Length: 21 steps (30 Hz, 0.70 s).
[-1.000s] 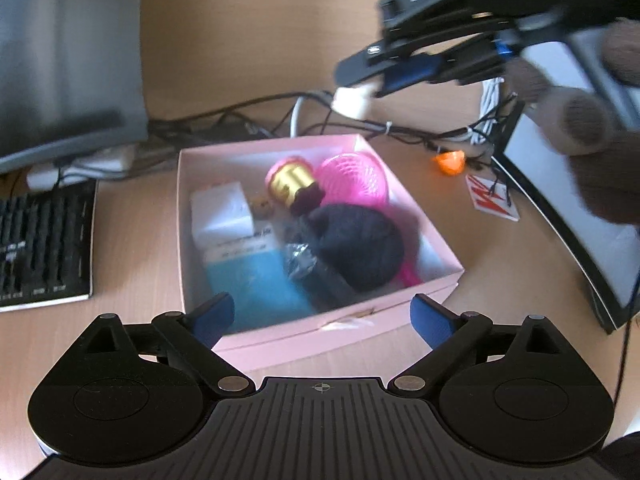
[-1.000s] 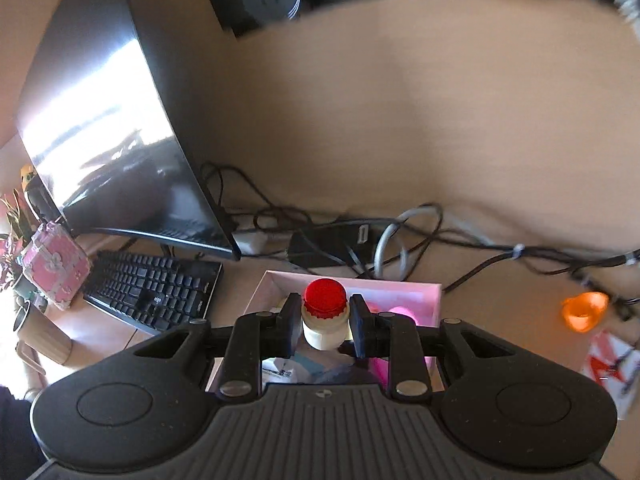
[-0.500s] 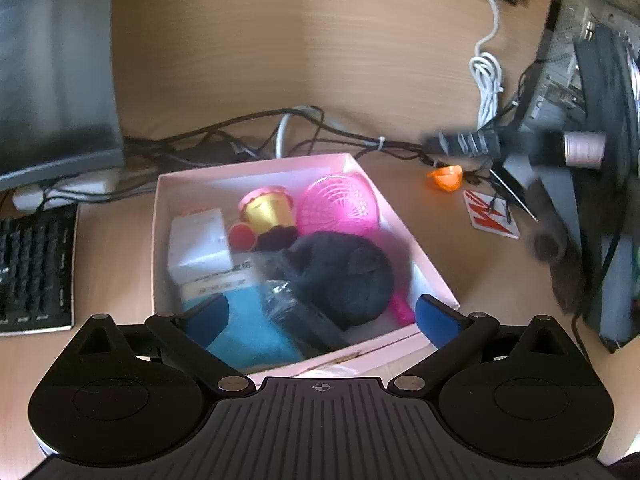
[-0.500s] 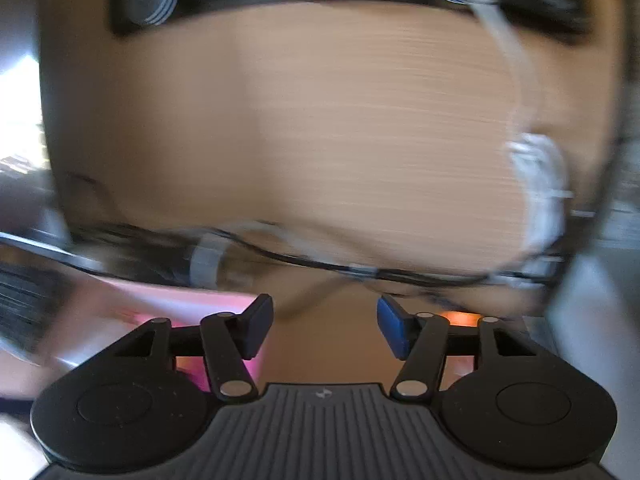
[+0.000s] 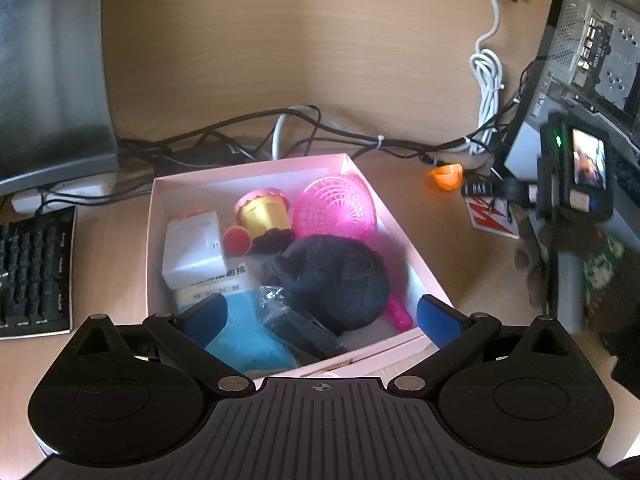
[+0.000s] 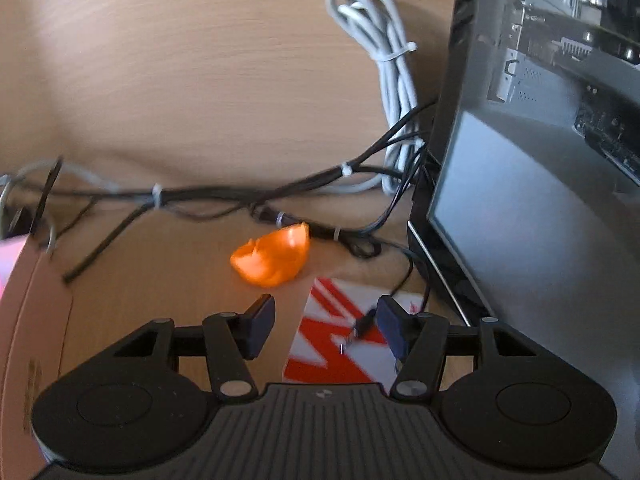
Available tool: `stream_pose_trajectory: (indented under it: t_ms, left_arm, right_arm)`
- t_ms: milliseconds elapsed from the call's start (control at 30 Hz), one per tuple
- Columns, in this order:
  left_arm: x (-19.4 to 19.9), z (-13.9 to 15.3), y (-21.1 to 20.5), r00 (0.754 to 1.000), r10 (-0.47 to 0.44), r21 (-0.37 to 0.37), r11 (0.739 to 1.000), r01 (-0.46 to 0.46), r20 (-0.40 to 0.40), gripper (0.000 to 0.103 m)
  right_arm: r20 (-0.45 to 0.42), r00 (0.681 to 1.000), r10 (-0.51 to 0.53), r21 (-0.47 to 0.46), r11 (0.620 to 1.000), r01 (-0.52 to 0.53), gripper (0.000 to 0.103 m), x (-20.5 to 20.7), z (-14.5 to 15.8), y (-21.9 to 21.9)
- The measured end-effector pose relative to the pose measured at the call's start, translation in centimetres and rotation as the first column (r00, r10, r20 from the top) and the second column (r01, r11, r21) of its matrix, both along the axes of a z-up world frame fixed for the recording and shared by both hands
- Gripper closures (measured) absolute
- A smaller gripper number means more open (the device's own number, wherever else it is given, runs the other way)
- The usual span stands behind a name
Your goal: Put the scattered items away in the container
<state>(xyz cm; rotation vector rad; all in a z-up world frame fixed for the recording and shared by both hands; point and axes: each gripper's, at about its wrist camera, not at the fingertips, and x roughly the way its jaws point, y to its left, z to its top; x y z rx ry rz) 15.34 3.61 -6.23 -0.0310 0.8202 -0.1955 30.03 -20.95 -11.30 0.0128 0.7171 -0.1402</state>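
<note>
Orange toy (image 6: pixel 272 258) lies on the desk just ahead of the right hand-held gripper (image 6: pixel 326 328), jaws apart, empty.

Light wood worktop (image 5: pixel 448 276) backed by a matching wood panel (image 5: pixel 280 40). Monitor (image 5: pixel 48 72) and black keyboard (image 5: pixel 36 272) at left; open computer case (image 6: pixel 540 120) at right. Bundled black cables (image 6: pixel 240 196) and a coiled white cable (image 6: pixel 388 64) run along the rear edge.

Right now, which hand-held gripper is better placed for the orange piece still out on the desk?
Right. The right hand-held gripper is open and empty, with the orange piece just ahead of its fingertips. The left hand-held gripper is open over the pink box, well away from it.
</note>
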Motion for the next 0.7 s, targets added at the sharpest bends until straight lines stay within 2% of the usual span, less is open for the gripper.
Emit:
stream_pose_trajectory:
  t_ms: [133,233,333,400,433,567,633,700]
  left_arm:
    - [0.1,0.0,-0.1,1.000,0.000,0.005,1.000,0.000,-0.006,0.000]
    - [0.2,0.0,-0.1,1.000,0.001,0.009,1.000,-0.001,-0.008,0.000]
    - [0.2,0.1,-0.1,1.000,0.000,0.015,1.000,0.000,-0.006,0.000]
    - [0.1,0.1,-0.1,1.000,0.003,0.020,1.000,-0.003,-0.002,0.000]
    - [0.0,0.1,-0.1,1.000,0.003,0.021,1.000,-0.003,-0.001,0.000]
    - [-0.7,0.1,-0.5,1.000,-0.019,0.022,1.000,0.019,0.001,0.000]
    - [-1.4,0.2,-1.0,0.999,-0.045,0.025,0.999,0.045,0.006,0.000]
    - [-2.2,0.2,-1.4,0.998,-0.068,0.027,0.997,0.068,0.008,0.000]
  right_arm:
    - [0.048,0.998,0.041,0.080,0.996,-0.045,0.043,1.2,0.7,0.4]
    - [0.058,0.996,0.061,0.042,0.997,-0.064,0.039,2.5,0.4,1.9]
    - [0.018,0.997,0.069,0.007,0.998,-0.069,0.039,4.0,-0.8,2.6]
    - [-0.006,0.997,0.077,-0.010,0.997,-0.077,0.054,4.7,-1.3,2.8]
    - [-0.022,0.997,0.080,-0.010,0.997,-0.080,0.053,4.9,-1.3,3.0]
    - [-0.026,0.992,0.125,0.021,0.992,-0.125,0.053,2.4,-0.2,3.6]
    - [-0.049,0.977,0.209,0.073,0.976,-0.206,0.052,-0.3,0.6,4.1]
    - [-0.045,0.944,0.326,0.158,0.936,-0.316,0.042,-3.6,1.5,4.2]
